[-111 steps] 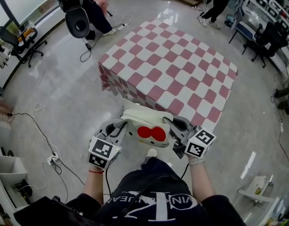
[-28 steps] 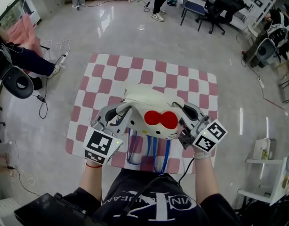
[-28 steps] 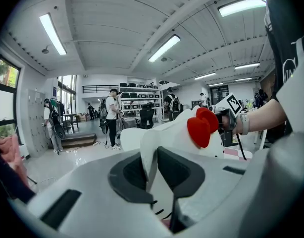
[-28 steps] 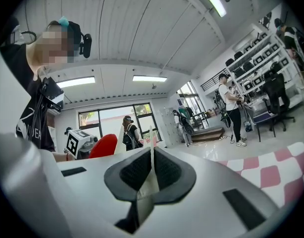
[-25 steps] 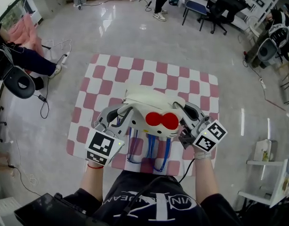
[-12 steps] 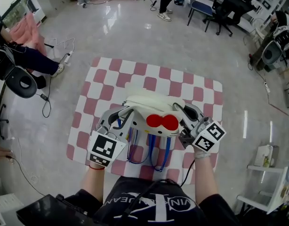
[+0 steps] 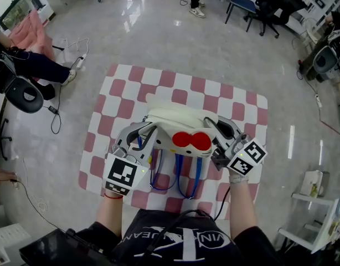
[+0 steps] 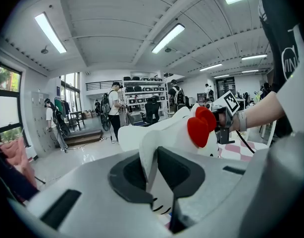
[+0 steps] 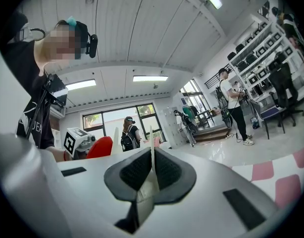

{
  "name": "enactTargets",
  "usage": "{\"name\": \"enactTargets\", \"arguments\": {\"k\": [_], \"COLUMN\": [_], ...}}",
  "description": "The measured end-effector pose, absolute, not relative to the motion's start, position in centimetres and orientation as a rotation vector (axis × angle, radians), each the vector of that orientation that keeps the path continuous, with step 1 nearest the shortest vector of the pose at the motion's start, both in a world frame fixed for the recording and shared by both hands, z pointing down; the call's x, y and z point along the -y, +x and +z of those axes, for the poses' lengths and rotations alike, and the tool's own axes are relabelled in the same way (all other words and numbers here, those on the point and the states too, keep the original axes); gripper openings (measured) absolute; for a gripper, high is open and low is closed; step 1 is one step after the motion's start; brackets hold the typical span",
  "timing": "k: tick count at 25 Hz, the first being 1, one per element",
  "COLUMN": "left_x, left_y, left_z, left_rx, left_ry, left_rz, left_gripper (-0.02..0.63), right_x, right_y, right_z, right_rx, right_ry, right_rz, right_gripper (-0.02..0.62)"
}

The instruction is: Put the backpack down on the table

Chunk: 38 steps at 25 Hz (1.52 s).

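The white backpack (image 7: pixel 178 123) is held over the near half of the checkered table (image 7: pixel 236 101). Its long axis runs left to right, its red bow (image 7: pixel 192 140) faces the person, and its blue straps (image 7: pixel 178 176) dangle toward the near edge. The left gripper (image 7: pixel 145 134) and right gripper (image 7: pixel 217 131) each pinch a side flap. Bare cloth shows all round, widest beyond it

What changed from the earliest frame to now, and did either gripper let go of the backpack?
The backpack has been carried from over the floor, short of the table, to above the checked table. Its blue straps now dangle over it. Nothing was released: the left gripper and right gripper stay shut on its white sides.
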<state>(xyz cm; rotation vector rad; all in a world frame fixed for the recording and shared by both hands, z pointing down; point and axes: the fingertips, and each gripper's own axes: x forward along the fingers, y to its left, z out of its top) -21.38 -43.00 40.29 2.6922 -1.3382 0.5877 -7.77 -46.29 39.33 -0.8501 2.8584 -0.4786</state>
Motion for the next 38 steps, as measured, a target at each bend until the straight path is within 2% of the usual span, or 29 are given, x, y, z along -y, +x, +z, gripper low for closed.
{"name": "enactTargets", "arguments": {"k": [38], "left_x": [40.4], "left_y": [-19.1], "left_z": [43.4], "left_rx": [1.203], "left_ry": [2.785], "left_rz": [0.716], "left_gripper": [0.048], "right_x": [45.1], "right_y": [-6.6], "right_z": [42.9], "right_rx": [-3.030], "right_ry": [-0.845], "right_rz": [-0.374], "right_gripper": [0.012]}}
